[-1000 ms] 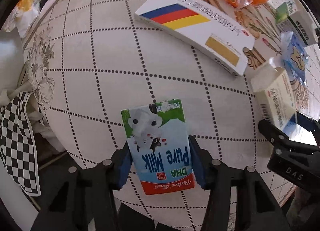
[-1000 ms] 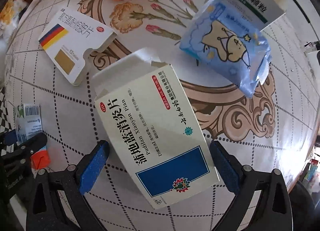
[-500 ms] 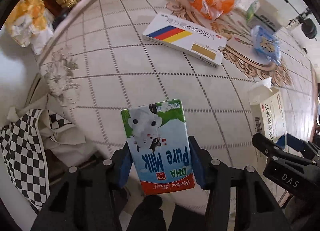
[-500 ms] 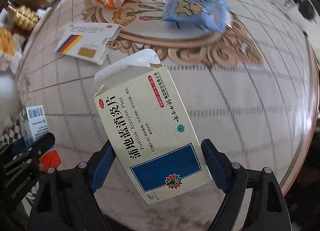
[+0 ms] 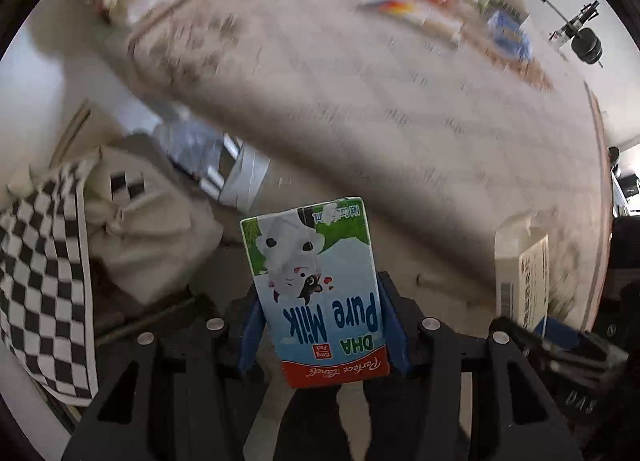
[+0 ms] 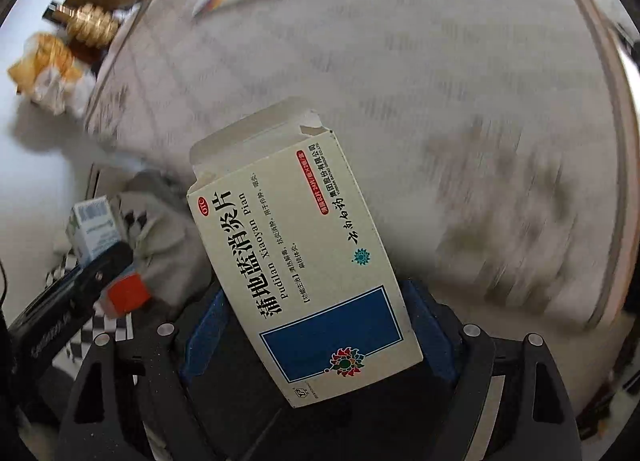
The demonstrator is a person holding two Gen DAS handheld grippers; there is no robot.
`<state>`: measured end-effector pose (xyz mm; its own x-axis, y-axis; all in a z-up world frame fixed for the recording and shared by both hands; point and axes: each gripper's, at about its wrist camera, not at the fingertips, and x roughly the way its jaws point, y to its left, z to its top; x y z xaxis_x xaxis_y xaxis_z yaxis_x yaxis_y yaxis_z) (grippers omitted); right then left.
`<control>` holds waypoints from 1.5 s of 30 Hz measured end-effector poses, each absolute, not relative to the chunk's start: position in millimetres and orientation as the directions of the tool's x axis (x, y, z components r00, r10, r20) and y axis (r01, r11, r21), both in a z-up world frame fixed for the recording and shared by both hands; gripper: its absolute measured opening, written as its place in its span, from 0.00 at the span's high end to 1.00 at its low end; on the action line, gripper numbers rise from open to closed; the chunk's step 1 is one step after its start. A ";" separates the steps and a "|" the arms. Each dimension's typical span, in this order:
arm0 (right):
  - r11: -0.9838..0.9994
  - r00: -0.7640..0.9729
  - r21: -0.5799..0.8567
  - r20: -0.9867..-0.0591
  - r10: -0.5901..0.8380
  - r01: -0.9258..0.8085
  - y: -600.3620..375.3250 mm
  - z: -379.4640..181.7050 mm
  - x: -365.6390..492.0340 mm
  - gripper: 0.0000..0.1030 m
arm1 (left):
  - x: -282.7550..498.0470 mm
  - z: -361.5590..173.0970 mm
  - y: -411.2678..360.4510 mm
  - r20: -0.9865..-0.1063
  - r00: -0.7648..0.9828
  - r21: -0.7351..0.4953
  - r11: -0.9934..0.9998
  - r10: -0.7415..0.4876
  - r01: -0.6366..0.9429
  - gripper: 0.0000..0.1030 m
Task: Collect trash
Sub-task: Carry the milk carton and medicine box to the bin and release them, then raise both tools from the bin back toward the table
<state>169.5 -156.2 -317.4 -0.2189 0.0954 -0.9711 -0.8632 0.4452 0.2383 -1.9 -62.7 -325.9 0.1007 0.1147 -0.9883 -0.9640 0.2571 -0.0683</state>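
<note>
Both hands swung off table [image 5: 400,109] edge. Left gripper [image 5: 322,331] clamps milk carton [image 5: 316,293]; right gripper [image 6: 316,337], jaws just narrowed, grips medicine box [image 6: 296,245]. Likely heading for disposal.

Milk carton [image 5: 320,293]: blue, green, red base, cow print. Medicine box [image 6: 304,257]: cream with a navy panel. Cloth [image 5: 40,281]: black-and-white checks. Bench [image 5: 400,121]: beige, dotted grid.

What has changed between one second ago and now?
Both grippers have carried their loads back off the table's near edge. The right gripper's jaws have just been closing on the medicine box. The left gripper still clamps the milk carton.
</note>
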 end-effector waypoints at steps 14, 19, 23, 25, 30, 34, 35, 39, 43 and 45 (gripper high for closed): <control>0.464 -0.233 0.145 -0.963 -0.137 -0.874 -189.3 -574.1 116.5 0.16 | -58.0 -590.6 -67.2 -0.978 0.095 -0.116 0.107 -0.187 -0.987 0.53; 0.469 -0.227 0.122 -0.958 -0.175 -0.875 -169.9 -678.0 127.7 0.16 | -48.5 -683.5 -50.6 -0.959 0.122 -0.158 0.127 -0.254 -0.979 0.52; 0.472 -0.230 0.106 -0.949 -0.214 -0.875 -162.7 -740.9 136.1 0.16 | -46.0 -735.4 -44.6 -0.930 0.182 -0.225 0.102 -0.319 -0.969 0.51; 0.472 -0.242 0.109 -0.942 -0.231 -0.875 -160.4 -765.7 138.7 0.15 | -43.7 -751.1 -43.7 -0.924 0.183 -0.231 0.106 -0.337 -0.967 0.51; 0.464 -0.260 0.145 -0.946 -0.195 -0.874 -150.4 -788.2 135.4 0.03 | -51.4 -756.5 -45.8 -0.929 0.189 -0.226 0.084 -0.318 -0.971 0.05; 0.431 -0.218 0.119 -0.958 -0.187 -0.895 -156.5 -779.3 134.3 0.00 | -65.1 -740.9 -50.8 -0.946 0.151 -0.178 0.072 -0.288 -0.981 0.03; 0.421 -0.201 0.107 -0.962 -0.187 -0.901 -155.1 -775.1 131.5 0.00 | -68.0 -734.2 -52.9 -0.954 0.132 -0.159 0.079 -0.267 -0.984 0.03; 0.369 -0.097 0.025 -0.979 -0.177 -0.929 -157.9 -745.1 124.6 0.00 | -71.2 -702.7 -64.2 -0.986 0.032 -0.055 0.140 -0.162 -0.989 0.03; 0.341 -0.036 -0.017 -0.988 -0.150 -0.940 -160.5 -709.9 118.2 0.00 | -72.3 -671.3 -77.4 -0.994 -0.020 0.002 0.167 -0.105 -0.986 0.03; 0.333 -0.028 -0.021 -0.989 -0.143 -0.943 -162.8 -691.8 115.0 0.00 | -72.3 -655.4 -82.6 -0.995 -0.032 0.016 0.174 -0.091 -0.985 0.03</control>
